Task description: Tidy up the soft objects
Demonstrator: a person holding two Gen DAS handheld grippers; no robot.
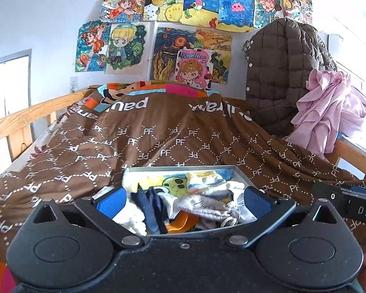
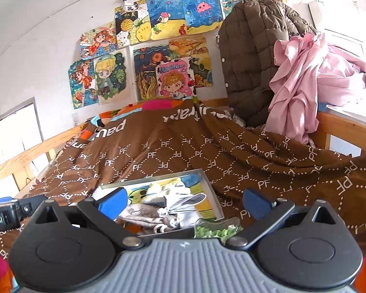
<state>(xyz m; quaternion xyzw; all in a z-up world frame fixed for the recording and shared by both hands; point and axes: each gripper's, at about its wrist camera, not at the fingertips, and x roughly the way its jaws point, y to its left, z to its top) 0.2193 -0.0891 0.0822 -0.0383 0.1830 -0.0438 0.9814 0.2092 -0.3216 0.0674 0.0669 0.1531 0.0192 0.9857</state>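
Socks [image 1: 202, 197] heaped in tray [image 1: 183, 169] between my left gripper [image 1: 184, 201] fingers, spread. Right gripper [image 2: 185, 201] spread too; only it shows green bits [image 2: 213, 230].

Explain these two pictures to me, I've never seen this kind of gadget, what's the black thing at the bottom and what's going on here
Each picture comes from a camera mounted on a handheld gripper, looking forward along its two blue-padded fingers. A person holds one in each hand; no robot is involved. The first shows the left gripper, the second the right gripper. Both are open and hold nothing. They hover over a shallow tray piled with socks and small cloths, which sits on a bed covered by a brown blanket. At the back right hang a dark quilted jacket and a pink garment. Colourful drawings cover the wall.
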